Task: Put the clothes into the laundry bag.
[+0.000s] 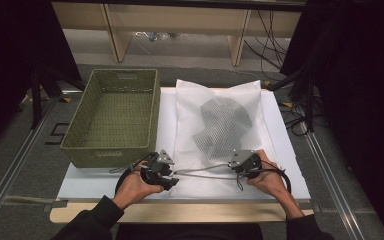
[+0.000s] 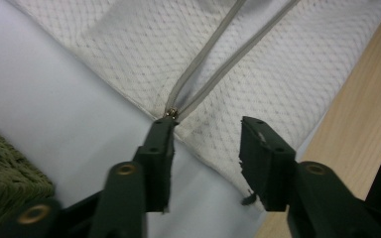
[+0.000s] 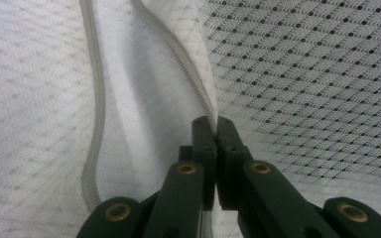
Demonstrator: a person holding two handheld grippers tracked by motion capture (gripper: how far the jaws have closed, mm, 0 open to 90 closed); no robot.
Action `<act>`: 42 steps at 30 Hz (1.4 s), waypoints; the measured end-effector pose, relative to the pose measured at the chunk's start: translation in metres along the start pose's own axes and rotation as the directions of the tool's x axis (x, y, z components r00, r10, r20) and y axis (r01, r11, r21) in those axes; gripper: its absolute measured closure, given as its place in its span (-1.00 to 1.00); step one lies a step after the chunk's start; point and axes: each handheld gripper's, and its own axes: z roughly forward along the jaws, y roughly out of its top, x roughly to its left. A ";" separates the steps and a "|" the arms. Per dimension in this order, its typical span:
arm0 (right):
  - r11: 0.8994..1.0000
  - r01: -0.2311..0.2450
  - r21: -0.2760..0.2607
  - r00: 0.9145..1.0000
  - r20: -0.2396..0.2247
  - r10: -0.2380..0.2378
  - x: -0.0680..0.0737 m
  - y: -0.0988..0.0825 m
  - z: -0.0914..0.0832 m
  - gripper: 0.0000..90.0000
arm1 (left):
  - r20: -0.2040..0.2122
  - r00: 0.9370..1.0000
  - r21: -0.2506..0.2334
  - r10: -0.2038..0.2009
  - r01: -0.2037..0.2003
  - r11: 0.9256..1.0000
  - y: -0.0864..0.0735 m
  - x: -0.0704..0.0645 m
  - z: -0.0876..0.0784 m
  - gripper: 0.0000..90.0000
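A green woven basket (image 1: 111,117) sits on the white table (image 1: 90,182), left side.

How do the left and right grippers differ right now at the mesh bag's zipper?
The left gripper stands open, one jaw tip beside the zipper slider; the right gripper is shut on the zipper edge of the mesh bag. The left sits at the bag's corner, the right farther along. Both rest at the bag's near edge.

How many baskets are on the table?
1: a green woven basket at the table's left, beside the white mesh bag. Its corner also shows in the left gripper view.
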 end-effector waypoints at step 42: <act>0.948 -0.246 -0.202 0.969 -0.043 0.242 -0.015 0.000 -0.027 -0.09 | -0.007 1.000 -0.074 -0.011 0.010 0.997 -0.010 0.007 -0.010 -0.40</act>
